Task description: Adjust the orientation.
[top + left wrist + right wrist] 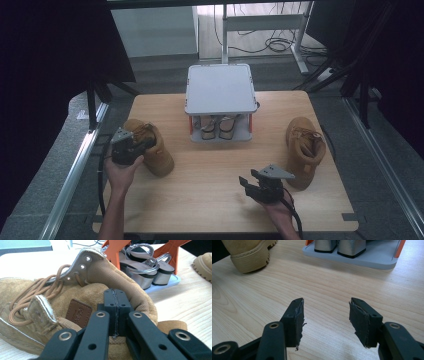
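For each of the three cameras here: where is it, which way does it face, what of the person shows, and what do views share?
High view: above the person's side, facing forward and down on the table; forearms, left gripper, right gripper.
Left gripper view: on the left gripper, jaws together at the left boot collar.
Right gripper view: on the right gripper, low over the table, jaws apart.
Shared: the grey rack holding sandals appears in all three.

A tan suede boot [150,147] lies on the left of the wooden table, its brown laces loose and its padded collar pinched at the rim between the closed jaws of the left gripper [115,312]. Its mate [304,150] stands well apart on the right side, toe toward the near edge, untouched, its opening facing up
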`<state>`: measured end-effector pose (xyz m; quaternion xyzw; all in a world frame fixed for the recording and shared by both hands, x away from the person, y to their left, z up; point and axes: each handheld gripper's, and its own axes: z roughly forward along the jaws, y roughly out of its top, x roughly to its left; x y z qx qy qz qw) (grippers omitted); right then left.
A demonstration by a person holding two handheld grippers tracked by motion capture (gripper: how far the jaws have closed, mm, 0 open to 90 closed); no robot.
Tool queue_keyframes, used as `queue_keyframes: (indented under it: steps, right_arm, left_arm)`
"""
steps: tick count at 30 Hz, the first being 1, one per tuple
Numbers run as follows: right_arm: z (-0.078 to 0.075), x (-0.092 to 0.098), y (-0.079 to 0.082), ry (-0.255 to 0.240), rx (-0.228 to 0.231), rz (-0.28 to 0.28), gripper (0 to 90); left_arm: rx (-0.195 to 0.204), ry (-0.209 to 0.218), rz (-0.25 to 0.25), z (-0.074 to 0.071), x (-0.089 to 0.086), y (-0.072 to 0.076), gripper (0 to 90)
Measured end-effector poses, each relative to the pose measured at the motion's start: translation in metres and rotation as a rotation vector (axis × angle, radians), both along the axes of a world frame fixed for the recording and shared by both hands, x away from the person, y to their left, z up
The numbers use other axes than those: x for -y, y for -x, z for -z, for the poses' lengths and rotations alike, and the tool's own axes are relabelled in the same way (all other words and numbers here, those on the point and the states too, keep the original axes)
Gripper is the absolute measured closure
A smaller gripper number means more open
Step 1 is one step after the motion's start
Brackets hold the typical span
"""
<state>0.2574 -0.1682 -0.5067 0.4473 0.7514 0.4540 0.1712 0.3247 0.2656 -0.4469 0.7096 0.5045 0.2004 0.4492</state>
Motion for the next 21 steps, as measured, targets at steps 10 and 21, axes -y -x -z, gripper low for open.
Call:
queue_keyframes:
  steps: [10, 21]
  right_arm:
    - [-0.001, -0.001, -0.002, -0.003, 0.005, -0.005, 45.2]
    - [0.0, -0.002, -0.003, -0.007, 0.0, -0.011, 45.2]
  left_arm:
    - [0.059, 0.016, 0.032, -0.012, 0.014, 0.03, 89.5]
    - [-0.004, -0.093, 0.082, 0.018, 0.071, 0.025, 89.5]
